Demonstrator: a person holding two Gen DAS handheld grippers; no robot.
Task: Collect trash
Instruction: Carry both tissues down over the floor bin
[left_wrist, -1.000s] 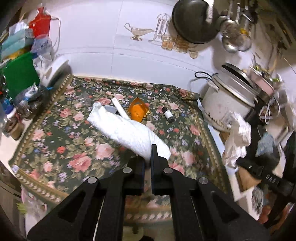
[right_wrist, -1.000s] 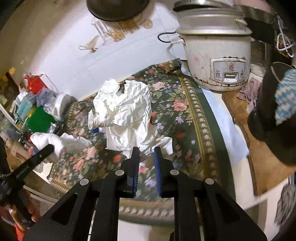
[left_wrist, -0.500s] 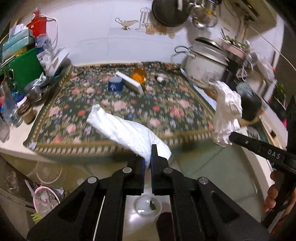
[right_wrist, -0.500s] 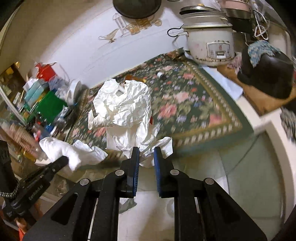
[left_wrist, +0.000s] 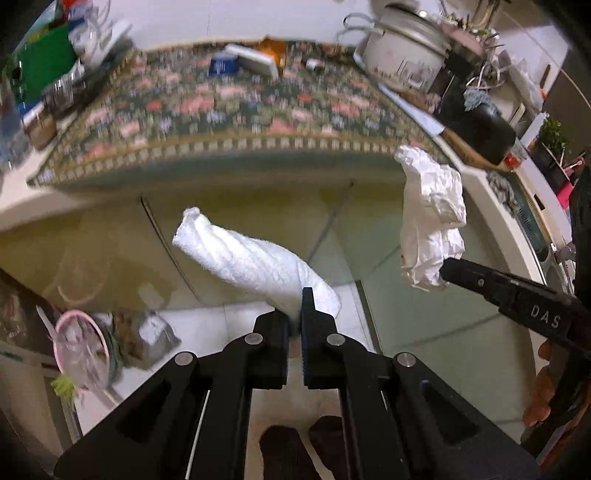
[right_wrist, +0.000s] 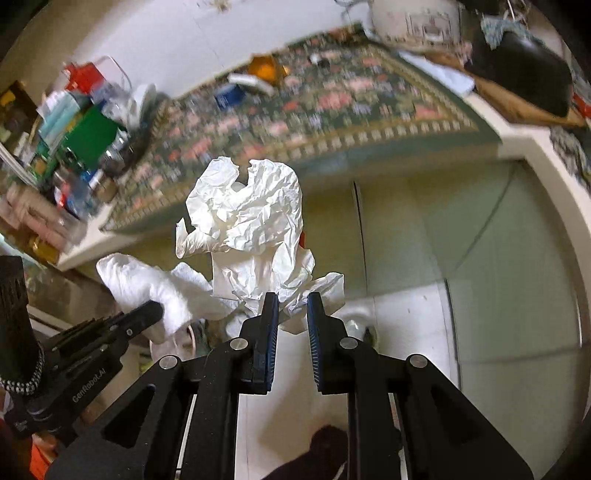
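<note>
My left gripper (left_wrist: 295, 306) is shut on one end of a rolled white paper towel (left_wrist: 255, 262), which sticks out over the floor in front of the counter. My right gripper (right_wrist: 290, 306) is shut on the bottom of a crumpled white paper wad (right_wrist: 251, 225) that stands up above its fingers. In the left wrist view the right gripper (left_wrist: 447, 267) comes in from the right with its paper wad (left_wrist: 430, 214). In the right wrist view the left gripper (right_wrist: 147, 314) shows at lower left with its towel (right_wrist: 147, 284).
A counter with a floral cloth (left_wrist: 258, 103) runs across the top, bearing a blue tub (left_wrist: 221, 65), a white box (left_wrist: 255, 61) and a rice cooker (left_wrist: 402, 62). Cabinet doors (left_wrist: 258, 206) stand below. A pink bin (left_wrist: 81, 350) sits on the tiled floor, lower left.
Both grippers have pulled back from over the floral cloth and sunk in front of the cabinet doors, each carrying its white paper. The floor and pink bin have come into view.
</note>
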